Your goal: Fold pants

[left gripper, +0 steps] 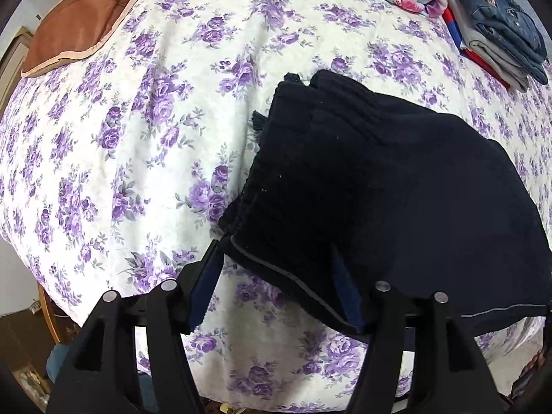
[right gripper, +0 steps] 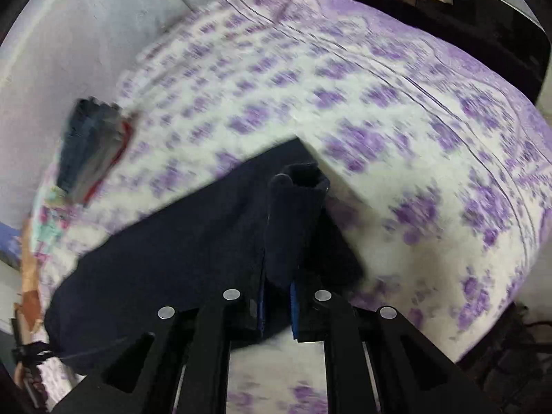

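On the floral bed (left gripper: 138, 120), left view: dark navy pants (left gripper: 379, 179) are folded in layers, one edge between the left claw's (left gripper: 276, 296) parted pads. Right view: a rolled pants end is pinched by the narrowly parted right claw (right gripper: 277, 307).

Both wrist cameras look down along their fingers, close above the dark navy folded pants (left gripper: 362, 189) (right gripper: 165, 248) they share.

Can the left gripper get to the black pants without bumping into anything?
Probably yes. The left gripper is open right at the edge of the black pants, with only the flowery bedsheet around.
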`<state>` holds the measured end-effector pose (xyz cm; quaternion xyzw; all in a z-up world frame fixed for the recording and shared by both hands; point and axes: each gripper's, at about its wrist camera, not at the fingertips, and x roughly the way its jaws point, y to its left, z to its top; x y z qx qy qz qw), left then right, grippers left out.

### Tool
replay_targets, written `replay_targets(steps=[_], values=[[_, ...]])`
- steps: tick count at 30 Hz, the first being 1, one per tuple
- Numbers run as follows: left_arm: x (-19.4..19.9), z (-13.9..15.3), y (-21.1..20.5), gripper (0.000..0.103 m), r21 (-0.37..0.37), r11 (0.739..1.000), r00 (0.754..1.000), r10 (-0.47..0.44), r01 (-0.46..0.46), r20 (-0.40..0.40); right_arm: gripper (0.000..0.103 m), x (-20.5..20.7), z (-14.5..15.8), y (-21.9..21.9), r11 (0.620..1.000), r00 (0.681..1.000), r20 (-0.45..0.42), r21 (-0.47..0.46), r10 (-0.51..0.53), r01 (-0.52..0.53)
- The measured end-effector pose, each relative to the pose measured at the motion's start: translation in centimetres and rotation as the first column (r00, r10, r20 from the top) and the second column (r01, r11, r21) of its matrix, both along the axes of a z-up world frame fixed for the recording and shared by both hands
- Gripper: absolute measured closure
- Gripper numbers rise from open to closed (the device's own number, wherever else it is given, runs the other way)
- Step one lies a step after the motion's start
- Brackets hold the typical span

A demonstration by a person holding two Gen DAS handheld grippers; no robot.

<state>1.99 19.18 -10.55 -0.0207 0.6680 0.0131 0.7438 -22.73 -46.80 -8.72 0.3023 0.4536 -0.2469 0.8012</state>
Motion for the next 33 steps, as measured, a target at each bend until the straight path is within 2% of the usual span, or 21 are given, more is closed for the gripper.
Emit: replay_targets(steps=[1,3,4,6,8,9,11,14,15,17,18,20,22,23,24,27,28,30,31,32,33], values=[[0.0,-0.2,0.1,0.039,0.007,1.000,1.000,0.003,-0.003,-0.004,0.057,-0.1,-1.2,-0.3,1.000,0.998,-0.058,0.006,-0.019,0.020],[-0.1,-0.3,0.3,0.039,0.003,1.000,1.000,0.003,-0.003,-0.003,0.042,-0.1,-3.0,-0.7,0.998,0.976,-0.208,-0.013,-0.064,0.063],[-0.2,-0.1,0.4,0.039,-0.001,1.000,1.000,0.001,-0.001,0.000,0.042,-0.1,-2.3,-0.6,0.997,0.978,-0.195,-0.041,-0.075,0.068],[-0.6,0.5,0.7,0.038,-0.013,1.000,1.000,-0.011,0.011,0.015,0.040,0.2,0.3,-0.3,0.980,0.977,-0.181,-0.183,-0.117,0.083],[-1.1,1.2,1.1,0.037,-0.019,1.000,1.000,-0.016,0.017,0.022,0.040,1.9,4.1,0.3,0.936,0.989,-0.106,-0.347,-0.099,0.056],[-1.2,1.7,1.2,0.037,-0.020,1.000,0.999,-0.018,0.018,0.036,0.036,3.1,5.0,0.6,0.927,0.995,-0.084,-0.373,-0.062,0.026],[-1.5,2.8,1.5,0.037,-0.028,0.999,0.997,-0.017,0.019,0.069,0.035,6.8,5.6,1.4,0.942,0.995,-0.036,-0.319,0.094,-0.101],[-2.0,4.0,1.7,0.034,-0.052,0.998,0.994,-0.018,0.024,0.111,0.035,14.8,4.7,5.8,0.916,0.933,0.043,-0.210,0.356,-0.340],[-2.1,4.2,1.6,0.034,-0.059,0.998,0.993,-0.018,0.025,0.119,0.035,17.1,4.1,7.6,0.894,0.902,0.060,-0.180,0.427,-0.411],[-2.4,4.6,1.0,0.034,-0.087,0.995,0.990,-0.029,0.041,0.139,0.035,22.1,2.7,12.8,0.810,0.809,0.076,-0.139,0.583,-0.570],[-2.5,4.6,0.6,0.034,-0.094,0.995,0.989,-0.032,0.046,0.144,0.035,24.9,1.8,16.2,0.743,0.741,0.071,-0.127,0.667,-0.657],[-2.4,3.9,-0.7,0.033,-0.115,0.992,0.990,-0.039,0.055,0.136,0.035,28.2,0.8,21.1,0.652,0.651,0.051,-0.109,0.757,-0.750],[-2.1,2.7,-2.4,0.033,-0.121,0.990,0.993,-0.054,0.066,0.102,0.034,31.2,-0.4,26.5,0.529,0.530,0.024,-0.090,0.848,-0.844],[-2.0,2.0,-3.2,0.033,-0.100,0.993,0.995,-0.053,0.062,0.086,0.034,31.9,-0.7,27.7,0.496,0.498,0.007,-0.097,0.867,-0.863],[-1.9,1.4,-3.6,0.033,-0.074,0.995,0.995,-0.057,0.063,0.079,0.034,33.1,-1.2,29.7,0.443,0.446,-0.016,-0.092,0.895,-0.892],[-1.6,-0.1,-4.3,0.033,0.003,0.997,0.995,-0.075,0.075,0.059,0.035,34.7,-2.7,32.4,0.351,0.355,-0.078,-0.066,0.932,-0.934],[-1.6,-0.4,-4.3,0.033,0.013,0.997,0.996,-0.079,0.079,0.049,0.056,35.2,-3.6,33.2,0.306,0.306,-0.085,-0.013,0.948,-0.952],[-1.7,-0.5,-4.2,0.033,0.014,0.997,0.995,-0.083,0.082,0.054,0.081,35.4,-4.7,34.2,0.232,0.227,-0.076,0.070,0.971,-0.970],[-1.7,-0.5,-4.1,0.033,0.014,0.996,0.995,-0.087,0.086,0.053,0.087,35.4,-4.7,34.7,0.192,0.186,-0.087,0.060,0.979,-0.980],[-1.8,-0.6,-3.9,0.033,0.012,0.996,0.995,-0.087,0.087,0.051,0.089,35.4,-4.4,34.8,0.171,0.167,-0.085,0.052,0.982,-0.984],[-1.8,-0.7,-3.7,0.033,0.005,0.996,0.995,-0.085,0.085,0.049,0.089,35.6,-4.0,34.5,0.176,0.173,-0.073,0.042,0.982,-0.983]])
